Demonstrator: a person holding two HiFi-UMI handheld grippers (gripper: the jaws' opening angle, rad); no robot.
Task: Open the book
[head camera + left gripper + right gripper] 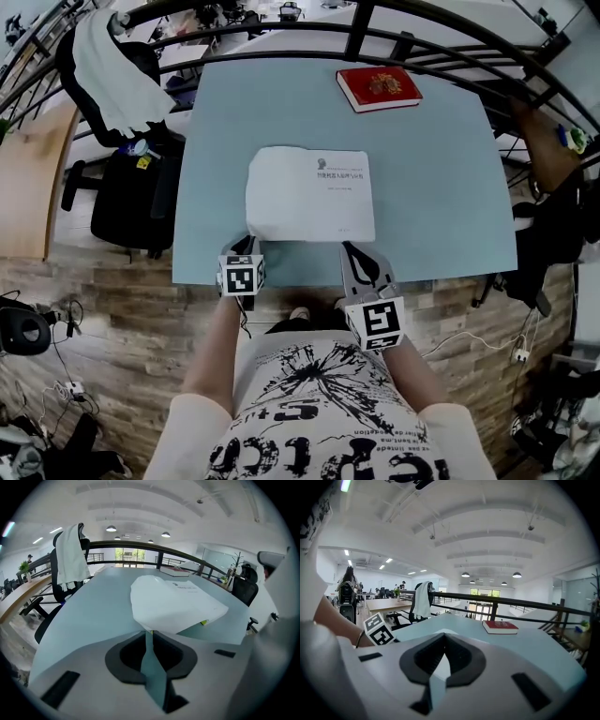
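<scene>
Left tongs [246,244]: at the near edge of the desk, jaws closed to a narrow slit on the near-left corner of the white book; in the left gripper view [149,631] the white sheet begins right at their tips.
Right tongs [352,247]: jaws together with nothing between them [444,635], tips at the book's near-right corner.
White book [309,192]: lies shut in the middle of the desk, small print on its cover. Its near-left part is bowed upward [173,602], clear of the surface.
Desk [450,187]: pale blue.
Red book [379,87]: lies flat and closed near the far edge, well apart from the white one [500,626].
Chair [131,187]: black, beside the desk's left edge, with a white cloth [112,70] draped over its back.
Railing [375,37]: dark bars curving behind the far edge.
</scene>
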